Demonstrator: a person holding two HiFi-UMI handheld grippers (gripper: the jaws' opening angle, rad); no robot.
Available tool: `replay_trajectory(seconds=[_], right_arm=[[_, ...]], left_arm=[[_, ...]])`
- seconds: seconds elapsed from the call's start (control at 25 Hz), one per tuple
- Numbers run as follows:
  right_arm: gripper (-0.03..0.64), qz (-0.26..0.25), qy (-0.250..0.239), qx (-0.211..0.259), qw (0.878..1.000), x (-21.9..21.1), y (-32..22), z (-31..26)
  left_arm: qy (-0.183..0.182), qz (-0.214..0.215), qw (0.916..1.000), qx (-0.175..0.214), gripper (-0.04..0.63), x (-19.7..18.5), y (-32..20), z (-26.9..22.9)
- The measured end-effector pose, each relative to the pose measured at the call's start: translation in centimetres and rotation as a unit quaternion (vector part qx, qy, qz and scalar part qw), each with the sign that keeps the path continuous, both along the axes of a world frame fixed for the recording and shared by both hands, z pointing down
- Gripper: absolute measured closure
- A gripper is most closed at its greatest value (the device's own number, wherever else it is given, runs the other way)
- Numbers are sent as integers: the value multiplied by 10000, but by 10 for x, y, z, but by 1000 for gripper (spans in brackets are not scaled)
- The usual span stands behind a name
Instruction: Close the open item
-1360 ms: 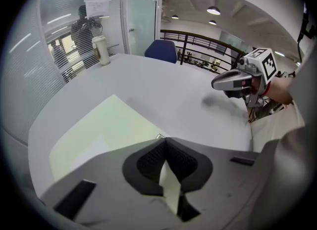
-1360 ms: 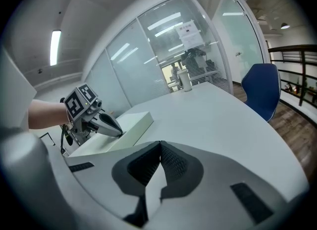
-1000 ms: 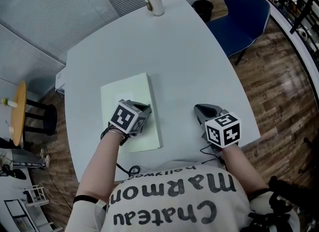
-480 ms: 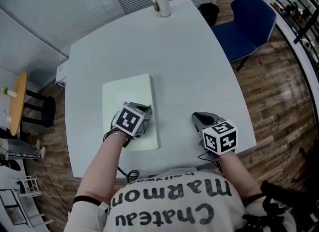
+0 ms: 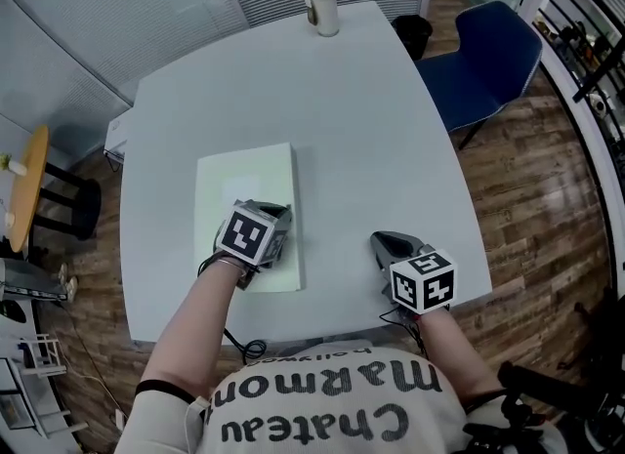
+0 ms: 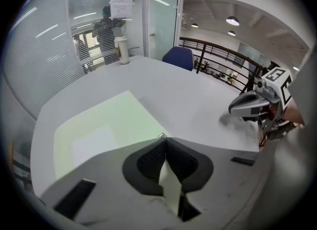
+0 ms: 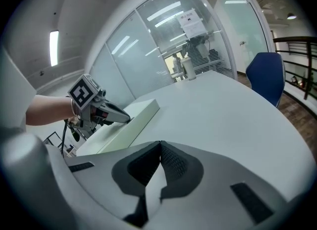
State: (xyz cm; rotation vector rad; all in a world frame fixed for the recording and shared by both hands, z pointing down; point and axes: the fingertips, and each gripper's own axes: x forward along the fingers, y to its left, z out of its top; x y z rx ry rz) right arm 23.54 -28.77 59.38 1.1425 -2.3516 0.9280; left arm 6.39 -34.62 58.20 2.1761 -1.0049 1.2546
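Observation:
A pale green book (image 5: pixel 244 184) lies flat on the white table (image 5: pixel 371 130), its cover down. My left gripper (image 5: pixel 281 212) is over the book's near right part, jaws shut with nothing between them. The right gripper view shows its tip (image 7: pixel 127 118) touching the book's (image 7: pixel 136 115) top by the right edge. My right gripper (image 5: pixel 377 240) is shut and empty, low over bare table to the right of the book. In the left gripper view the book (image 6: pixel 99 125) stretches ahead of the shut left gripper (image 6: pixel 164 139), with the right gripper (image 6: pixel 246 107) off to the right.
A lidded paper cup (image 5: pixel 321 5) stands at the table's far edge. A blue chair (image 5: pixel 483 52) and a black bin (image 5: pixel 410 27) are beyond the far right corner. A small yellow side table (image 5: pixel 24 198) stands at the left on the wooden floor.
The head view has shifted a little. The right gripper has drawn slightly back toward the near edge. The left gripper stays on the book.

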Motion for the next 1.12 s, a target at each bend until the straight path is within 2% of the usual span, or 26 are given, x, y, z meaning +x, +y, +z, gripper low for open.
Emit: replay_trajectory(seconds=[0.12,0.2,0.36,0.52,0.6,0.68,0.76,0.8,0.92,1.0,1.04,1.12], right_arm=[[617,-39,16,-3,10000,-4,6,0],[617,-43,56,10,10000,-4,10,0],[617,62,74,52,9999,-4,17,-6],[616,105,71,264,9996,-10,25,-25],[615,104,116,350,9993,-15,32,-34],[617,124,128,424,9989,-24,39,-42],[617,163,55,521,9985,-36,44,-53],[616,178,-19,570,9982,-43,48,-61],[616,188,-338,657,9971,-64,66,-80],[617,187,-524,687,9961,-75,85,-88],[616,180,-588,716,9955,-81,94,-91],[617,133,-648,798,9946,-95,114,-98]], left_arm=[[383,-163,9991,58,595,0,0,-2],[775,-566,9953,113,591,-3,-2,-5],[1475,-1583,9754,416,569,-20,-7,-19],[2014,-2093,9498,1161,573,-37,3,-55],[2080,-2324,9392,1437,578,-47,18,-70],[2143,-2455,9324,1563,578,-57,40,-81],[2470,-2503,9215,1649,578,-65,63,-94],[2718,-2514,9131,1706,577,-69,75,-101],[3415,-2604,8805,2007,569,-86,114,-122],[3659,-2619,8662,2173,569,-97,144,-131],[3727,-2576,8646,2173,569,-101,160,-133],[3778,-2390,8713,2026,571,-107,192,-133]])
